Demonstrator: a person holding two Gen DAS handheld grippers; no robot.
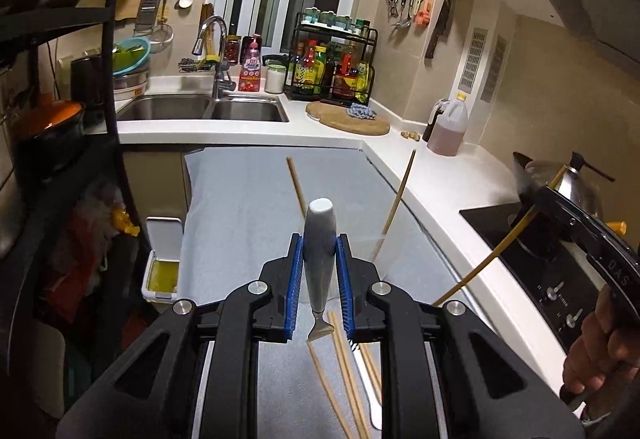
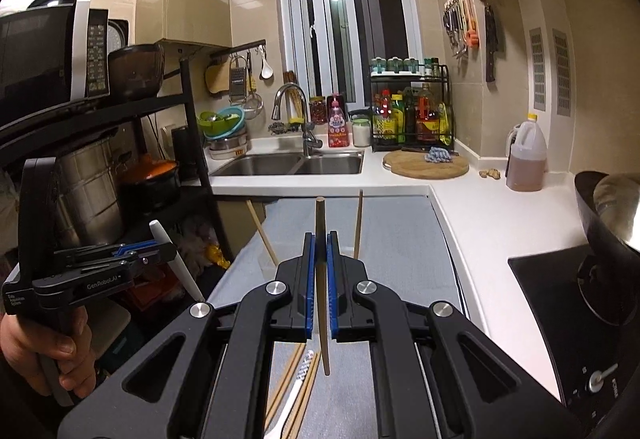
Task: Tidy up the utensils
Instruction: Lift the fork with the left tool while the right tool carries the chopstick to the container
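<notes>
My left gripper [image 1: 319, 251] is shut on a utensil with a thick white handle [image 1: 319, 239], held upright above the grey mat [image 1: 240, 207]; it also shows in the right wrist view [image 2: 132, 253] at the left. My right gripper [image 2: 321, 247] is shut on a single wooden chopstick [image 2: 321, 279], held upright. Two chopsticks [image 1: 394, 207] lean in a clear glass [image 1: 384, 251] on the mat, also seen in the right wrist view [image 2: 358, 223]. Several chopsticks [image 1: 344, 371] and a white-handled utensil [image 2: 294, 399] lie on the mat below the grippers.
A sink [image 1: 204, 109] and faucet are at the back. A spice rack [image 1: 332, 67], round cutting board [image 1: 348, 119] and oil jug [image 1: 448, 127] stand on the white counter. A stove with a wok [image 2: 608, 215] is right. A black shelf [image 2: 100, 111] with pots stands left.
</notes>
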